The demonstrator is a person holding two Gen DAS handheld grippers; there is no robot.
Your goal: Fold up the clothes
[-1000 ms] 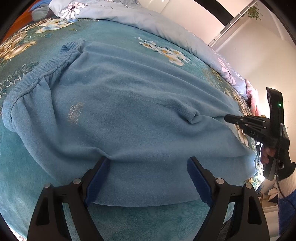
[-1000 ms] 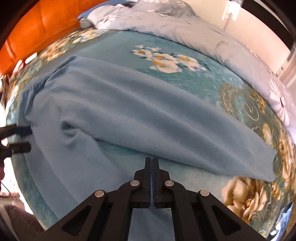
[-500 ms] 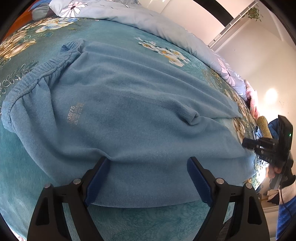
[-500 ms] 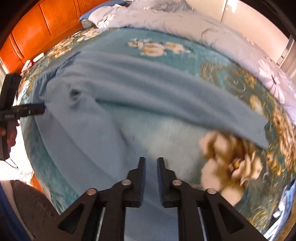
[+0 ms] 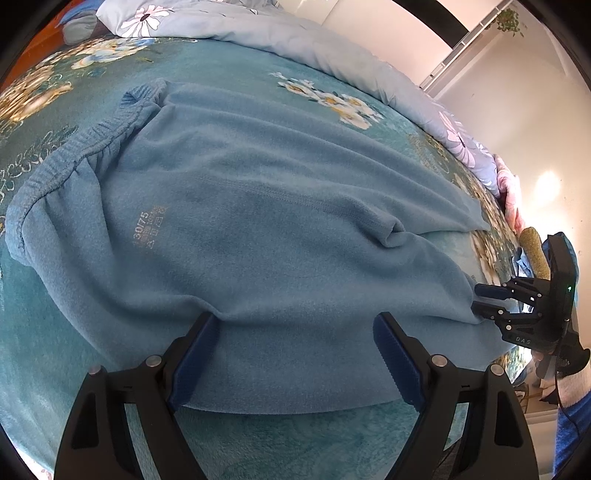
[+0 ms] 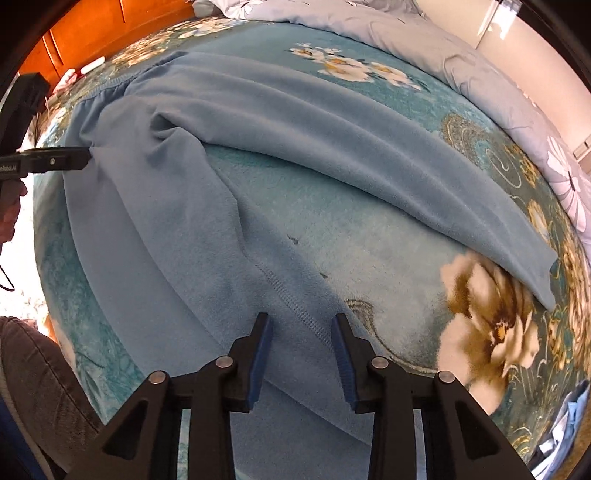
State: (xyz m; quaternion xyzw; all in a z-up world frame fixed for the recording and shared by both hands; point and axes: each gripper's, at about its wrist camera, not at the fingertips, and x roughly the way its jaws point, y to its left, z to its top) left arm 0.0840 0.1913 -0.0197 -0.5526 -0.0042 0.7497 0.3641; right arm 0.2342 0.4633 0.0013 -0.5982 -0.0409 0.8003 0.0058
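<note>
The blue fleece trousers [image 5: 258,229] lie spread on the teal flowered bed blanket [image 6: 369,229], elastic waistband [image 5: 70,162] to the far left, the two legs splayed apart in a V. The right gripper [image 6: 301,354], shut a second ago, has since parted its jaws to a middling gap and dropped to the near leg's outer seam, seen from the left view at the leg's edge; the left gripper [image 5: 291,354] has not stirred, jaws wide, straddling the near hem side with nothing held. I judge this a release and re-reach for a fresh hold; whether the fold is early or late the pictures cannot settle. A pale grey flowered duvet [image 5: 332,48] bunches beyond; orange wooden panelling [image 6: 88,33] stands behind; nothing blocks the cloth.
</note>
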